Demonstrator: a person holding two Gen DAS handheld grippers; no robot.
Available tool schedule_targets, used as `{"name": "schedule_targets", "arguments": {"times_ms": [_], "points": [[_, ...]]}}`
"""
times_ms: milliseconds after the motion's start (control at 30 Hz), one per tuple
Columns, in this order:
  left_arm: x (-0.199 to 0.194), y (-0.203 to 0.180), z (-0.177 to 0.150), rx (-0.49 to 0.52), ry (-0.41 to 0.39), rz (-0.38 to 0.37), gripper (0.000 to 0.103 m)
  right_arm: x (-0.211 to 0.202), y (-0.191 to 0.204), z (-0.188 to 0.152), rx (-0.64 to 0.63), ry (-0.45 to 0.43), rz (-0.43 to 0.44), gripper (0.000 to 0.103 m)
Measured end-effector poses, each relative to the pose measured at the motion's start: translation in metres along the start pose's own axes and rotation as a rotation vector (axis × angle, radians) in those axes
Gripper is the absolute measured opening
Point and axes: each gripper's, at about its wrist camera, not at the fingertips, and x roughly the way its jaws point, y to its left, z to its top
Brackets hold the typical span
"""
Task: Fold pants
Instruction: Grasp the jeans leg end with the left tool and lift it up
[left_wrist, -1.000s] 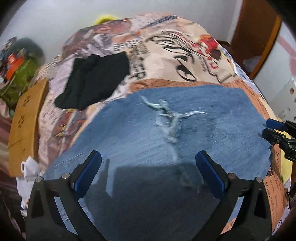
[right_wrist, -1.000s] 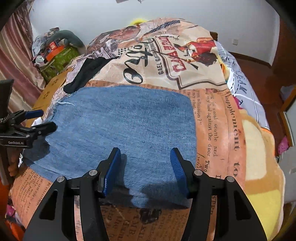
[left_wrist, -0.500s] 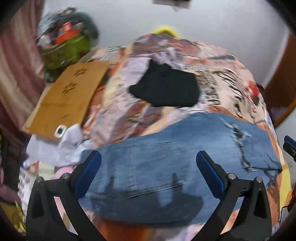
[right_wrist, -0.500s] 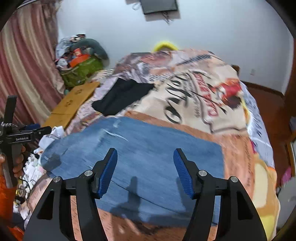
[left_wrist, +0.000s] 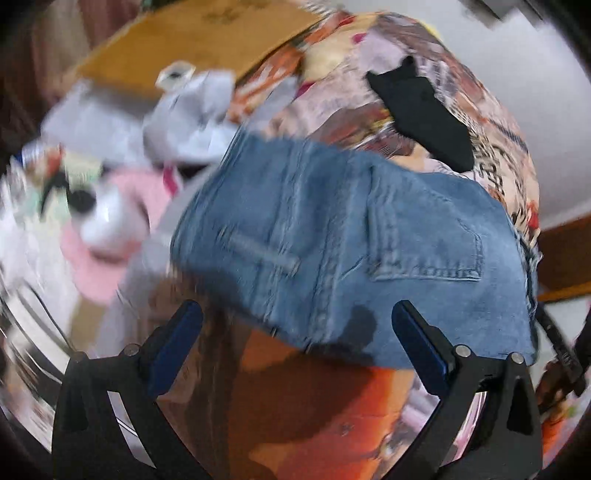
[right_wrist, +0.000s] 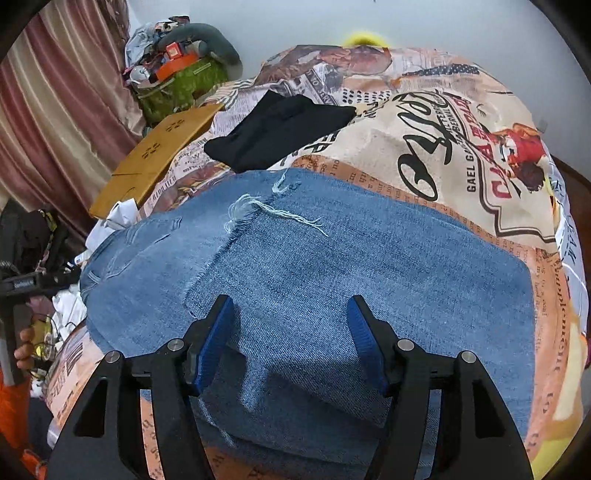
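On the printed bedspread (right_wrist: 461, 122) we read "GAEL GA…" in black capitals. The folded blue jeans (right_wrist: 332, 280) lie flat across it, near a black garment (right_wrist: 280, 133). Both our grippers, left (left_wrist: 295, 347) and right (right_wrist: 291, 343), hang released above the denim; the right's jaws have just widened. The left view has swung to the waistband pocket.

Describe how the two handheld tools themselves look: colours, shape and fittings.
Both match: the left tool and the right tool each have two black, open-framed plastic arms angling inward, silver round bolts at the joints, and blue fingers, visibly ribbed on the right tool. No cables show.
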Motion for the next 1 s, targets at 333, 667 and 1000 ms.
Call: {"name": "schedule_targets", "arguments": {"times_ms": [333, 667, 1000], "points": [[0.04, 0.046, -0.006, -0.245, 0.12, -0.251, 0.103, 0.001, -0.001, 0.001, 0.004, 0.003, -0.003, 0.061], [0.072, 0.043, 0.028, -0.233, 0.088, -0.279, 0.096, 0.002, 0.0, 0.003, 0.004, 0.006, -0.01, 0.062], [0.031, 0.029, 0.04, -0.143, -0.136, -0.076, 0.035, 0.001, -0.002, 0.003, 0.013, 0.005, -0.017, 0.062]]}}
